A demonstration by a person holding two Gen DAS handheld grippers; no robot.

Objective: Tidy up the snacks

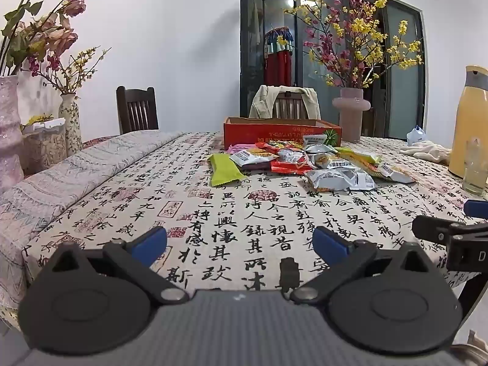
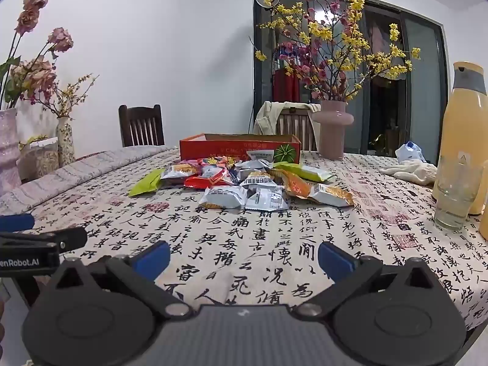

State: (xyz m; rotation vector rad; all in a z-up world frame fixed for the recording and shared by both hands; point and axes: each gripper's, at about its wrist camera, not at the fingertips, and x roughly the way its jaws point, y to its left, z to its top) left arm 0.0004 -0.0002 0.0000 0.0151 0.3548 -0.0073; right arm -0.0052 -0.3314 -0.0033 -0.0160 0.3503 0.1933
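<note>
Snack packets [image 1: 308, 161] lay in a loose heap at the centre of the frame, on the far half of the desk [image 1: 213, 213], some overlapping. A flat lime-green packet [image 1: 224, 170] sat at the left edge of the heap, silver-and-orange packets [image 1: 338, 180] at its near right side, red ones in the middle. Just behind the heap stood a shallow red cardboard tray [image 1: 274, 132], open-topped, with a green melon picture on its right front corner; nothing could be made out inside it from this angle.

The desk wore a cloth printed with black calligraphy and red seals. Behind the tray, a chair [image 1: 286, 103] draped with a pale jacket. Right of the tray, a pink vase [image 1: 350, 113] with yellow and red blossom branches. Far right of the frame: a yellow flask [image 1: 466, 122], a drinking glass [image 1: 474, 167] in front of it, white gloves [image 1: 427, 151] beside it. Upper left: more vases with dried flowers, a second dark chair [image 1: 137, 109].

Left hand-held gripper [image 1: 239, 242] sat low in the frame above the near edge of the desk, blue pads spread wide, nothing between them, well short of the heap. Right hand-held gripper [image 2: 244, 257] in the same posture in its own view, released and empty; its side showed at the right edge of the left wrist view.
</note>
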